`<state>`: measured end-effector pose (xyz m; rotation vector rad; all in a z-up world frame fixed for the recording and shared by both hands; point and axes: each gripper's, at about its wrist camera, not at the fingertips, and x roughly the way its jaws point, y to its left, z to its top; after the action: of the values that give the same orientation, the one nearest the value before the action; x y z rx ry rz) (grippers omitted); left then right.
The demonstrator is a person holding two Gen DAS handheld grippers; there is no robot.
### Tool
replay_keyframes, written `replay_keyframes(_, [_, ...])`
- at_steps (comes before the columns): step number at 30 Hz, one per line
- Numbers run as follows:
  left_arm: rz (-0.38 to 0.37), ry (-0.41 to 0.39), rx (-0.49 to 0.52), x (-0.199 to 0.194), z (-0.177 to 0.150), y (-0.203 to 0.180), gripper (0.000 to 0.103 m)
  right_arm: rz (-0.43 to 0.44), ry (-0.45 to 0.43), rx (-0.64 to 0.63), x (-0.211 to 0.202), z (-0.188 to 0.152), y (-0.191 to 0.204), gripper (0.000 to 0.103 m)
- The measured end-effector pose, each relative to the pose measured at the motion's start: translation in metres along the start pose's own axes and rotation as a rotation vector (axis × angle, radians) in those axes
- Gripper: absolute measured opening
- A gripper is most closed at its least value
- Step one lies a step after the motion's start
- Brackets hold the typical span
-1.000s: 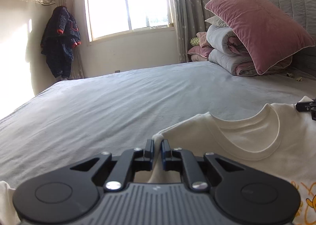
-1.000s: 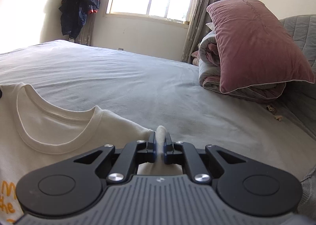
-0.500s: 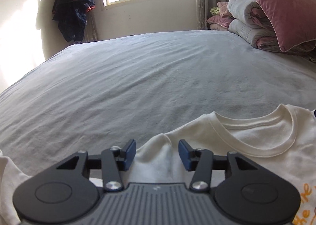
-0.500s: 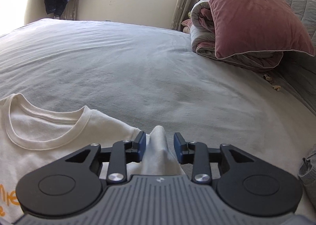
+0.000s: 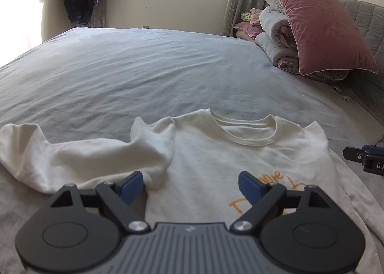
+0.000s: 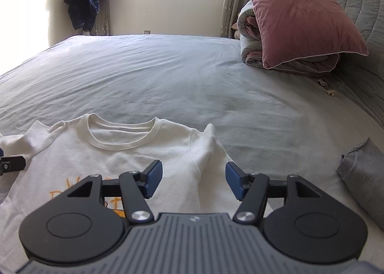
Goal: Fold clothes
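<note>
- White sweatshirt [image 5: 230,161] laid face up on grey bed [image 5: 144,77], collar toward the far side, orange lettering on the chest partly in view.
- Left sleeve [image 5: 79,156] flung out sideways, bunched and humped at the shoulder; right shoulder [image 6: 208,144] also peaked in a small ridge.
- Left hand-held gripper [image 5: 190,184] wide apart over the chest, nothing between the blue pads [image 5: 132,185]; jaws just been opening, cloth let go.
- Right hand-held gripper [image 6: 193,180] about half spread above the right shoulder seam, nothing clamped; jaws likewise just been opening.
- Step judged: garment spread done, fold not yet begun.
- To do well: flatten both shoulder ridges first; pinch left sleeve near the cuff and at the shoulder seam, carry across the chest in one level sweep; keep collar centred; mirror on the right side.
- Risk judged: humped sleeve likely to trap a crease if folded as it lies.
- Hem and lower body hidden under both gripper housings; right sleeve cut off below the frame.
- Lettering unreadable, blocked by the fingers.
- Grey knitted garment [image 6: 364,178] at right edge, cut off, type unclear.
- Pink pillow [image 6: 300,14] on rolled quilt [image 6: 252,43], well apart from the work.
</note>
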<state>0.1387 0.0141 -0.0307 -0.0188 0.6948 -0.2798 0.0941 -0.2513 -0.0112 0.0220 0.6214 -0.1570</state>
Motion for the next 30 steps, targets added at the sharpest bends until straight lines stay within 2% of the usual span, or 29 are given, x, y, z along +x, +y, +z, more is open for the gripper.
replay_keyframes(3, [-0.022, -0.002, 0.026, -0.016, -0.025, -0.008, 0.099, 0.024, 0.014, 0.034, -0.020, -0.014, 0.003, 0.065])
replay_keyframes(8, [-0.056, 0.039, 0.064, -0.032, -0.062, -0.016, 0.101, 0.055, 0.057, 0.093, -0.045, -0.040, 0.006, 0.066])
replay_keyframes(12, [-0.068, 0.051, 0.060, -0.040, -0.082, -0.015, 0.101, 0.025, 0.069, 0.122, -0.057, -0.060, -0.003, 0.067])
replay_keyframes(16, [-0.078, 0.034, 0.049, -0.045, -0.097, -0.012, 0.102, -0.002, 0.092, 0.206, -0.062, -0.080, -0.027, 0.067])
replay_keyframes(22, [-0.115, -0.014, 0.109, -0.052, -0.115, -0.024, 0.102, -0.051, 0.144, 0.264, -0.068, -0.090, -0.049, 0.067])
replay_keyframes(25, [-0.122, -0.025, 0.154, -0.053, -0.124, -0.029, 0.102, -0.113, 0.141, 0.233, -0.075, -0.093, -0.065, 0.067])
replay_keyframes(27, [-0.127, -0.030, 0.173, -0.054, -0.128, -0.030, 0.102, -0.184, 0.158, 0.209, -0.075, -0.097, -0.078, 0.067])
replay_keyframes(30, [-0.149, -0.033, 0.171, -0.055, -0.129, -0.029, 0.102, -0.265, 0.227, 0.182, -0.065, -0.113, -0.099, 0.067])
